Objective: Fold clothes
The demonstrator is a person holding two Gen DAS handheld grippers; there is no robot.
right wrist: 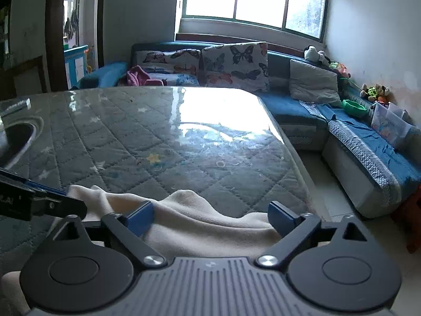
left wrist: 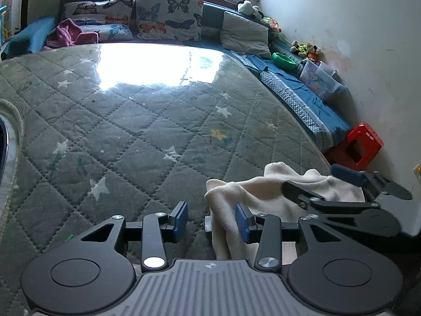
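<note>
Cream fleece cloth (left wrist: pixel 265 197) is lying bunched at the near right corner of the quilted bench (left wrist: pixel 126 121), its near end running out of sight beneath both tools, so its full shape is hard to make out. Its long axis is stretching roughly left to right along the near edge, with a rumpled peak pointing toward the far side. In the left wrist view the left tongs (left wrist: pixel 211 222) are standing partly open, angling down at the bench; the right blue pad is touching a hanging fold, the left pad is clear of it, and nothing is being pinched. In the right wrist view the right tongs (right wrist: pixel 210 216) are gaping wide over the cloth, tilting downward, pads not pressing on it.
</note>
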